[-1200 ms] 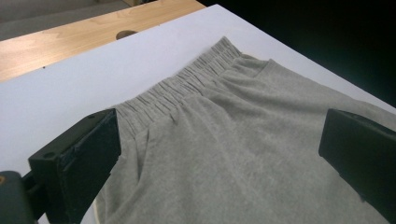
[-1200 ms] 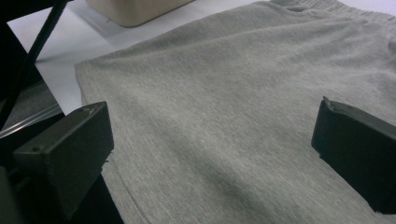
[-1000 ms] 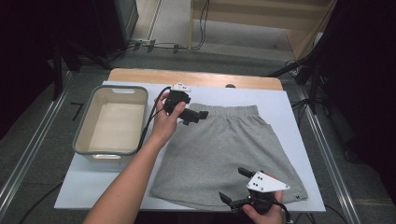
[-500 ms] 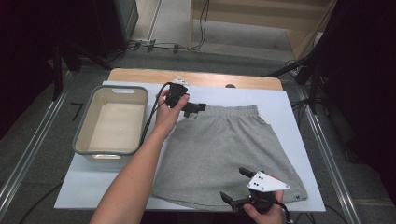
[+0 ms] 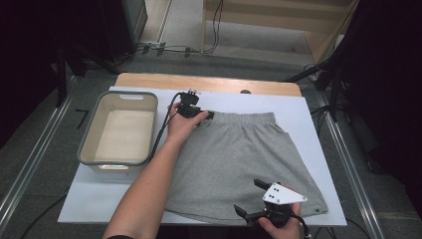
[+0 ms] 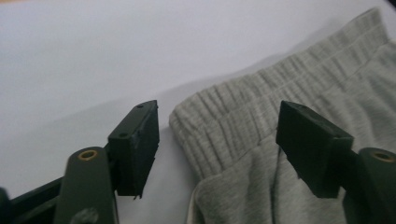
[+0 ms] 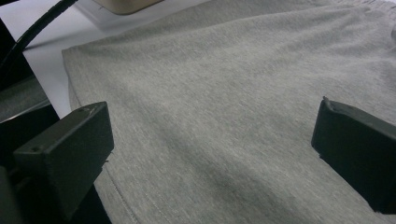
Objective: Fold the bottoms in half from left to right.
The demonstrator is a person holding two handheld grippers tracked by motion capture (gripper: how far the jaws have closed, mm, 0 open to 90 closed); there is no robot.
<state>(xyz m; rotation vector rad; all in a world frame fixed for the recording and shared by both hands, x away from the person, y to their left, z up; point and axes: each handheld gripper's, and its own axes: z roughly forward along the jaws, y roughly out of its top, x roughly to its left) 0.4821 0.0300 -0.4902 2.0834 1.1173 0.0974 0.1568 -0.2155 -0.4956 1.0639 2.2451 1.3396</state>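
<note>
Shorts, one pair, grey jersey with a ribbed elastic waistband [image 5: 244, 157], lie spread flat on the white sheet covering the bench [image 5: 298, 107], waistband at the far side and hem at the near edge. One beige rectangular plastic tub with a grey rim [image 5: 119, 132] stands just left of them. Two tongs are at work. The left tongs [image 6: 217, 140] sit at the far left corner of the waistband; their jaws have just been closing, the corner lies between them, but a gap shows beside each pad, so nothing is gripped. The right tongs [image 7: 212, 149] hover over the near hem, jaws wide apart and holding nothing. A wooden strip [image 5: 209, 82] edges the bench's far side; beyond lie grey carpet [image 5: 189, 30] and black cables [image 5: 214, 25].
</note>
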